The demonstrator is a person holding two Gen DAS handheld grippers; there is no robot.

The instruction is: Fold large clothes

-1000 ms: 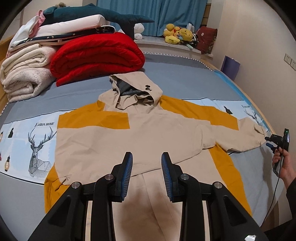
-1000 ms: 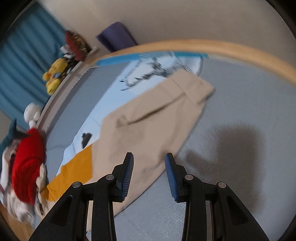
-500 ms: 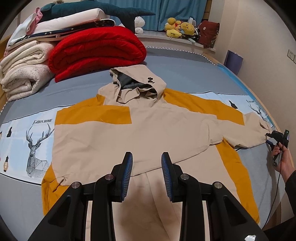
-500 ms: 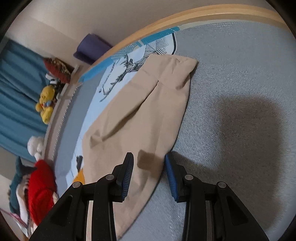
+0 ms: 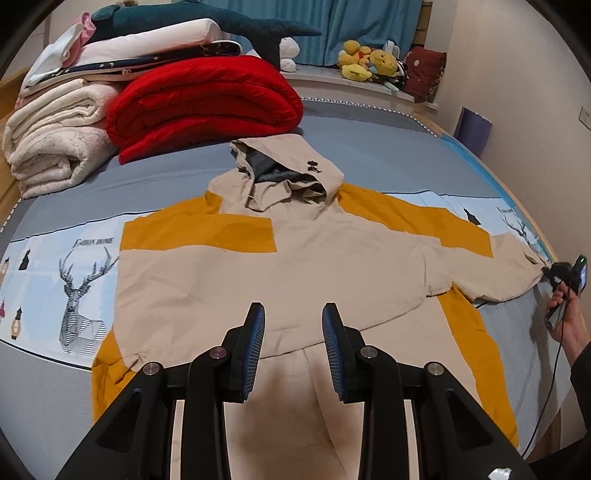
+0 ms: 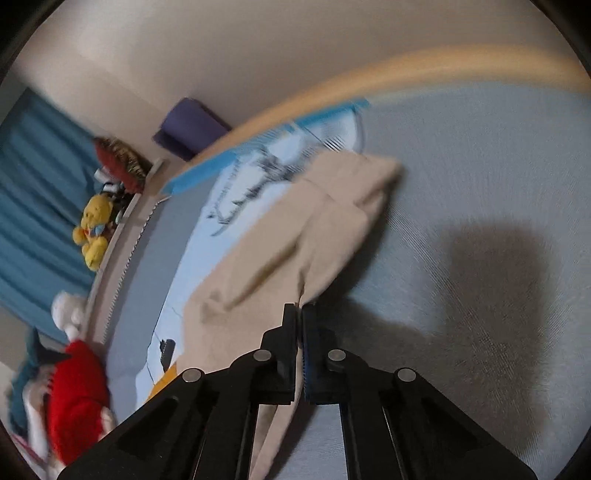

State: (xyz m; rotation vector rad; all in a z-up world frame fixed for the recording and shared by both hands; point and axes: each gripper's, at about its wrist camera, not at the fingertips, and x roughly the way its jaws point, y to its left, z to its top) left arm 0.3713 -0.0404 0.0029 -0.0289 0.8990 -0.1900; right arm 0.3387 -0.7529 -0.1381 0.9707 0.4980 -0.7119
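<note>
1. A beige and mustard hooded jacket [image 5: 280,266] lies spread flat on the grey bed [image 5: 177,173], hood [image 5: 286,173] pointing toward the far end and both sleeves stretched out to the sides.
2. The left gripper [image 5: 293,347] hangs over the lower part of the jacket with its blue-padded fingers [image 5: 255,347] well apart — nothing sits between them.
3. The right gripper [image 6: 300,332] has its fingers pressed together on the edge of the jacket's beige sleeve [image 6: 295,236], and a thin fold of cloth runs up out of the tips.
4. In the left wrist view that same gripper shows small at the far right, held in the person's right hand [image 5: 567,314] at the cuff end of the sleeve, close to the wooden bed edge [image 5: 513,192].
5. The right wrist view is blurred, so fine detail of the sleeve cannot be made out.
6. Past the hood lies a folded red quilt [image 5: 203,99], and beside it a stack of cream blankets [image 5: 55,140] with more folded bedding on top.
7. A pale blue printed strip with a deer drawing [image 5: 79,295] runs across the bed under the jacket.
8. Yellow stuffed toys [image 5: 364,61] sit on the ledge in front of blue curtains [image 5: 343,26] — a purple bag [image 5: 474,125] stands by the wall on the right.
</note>
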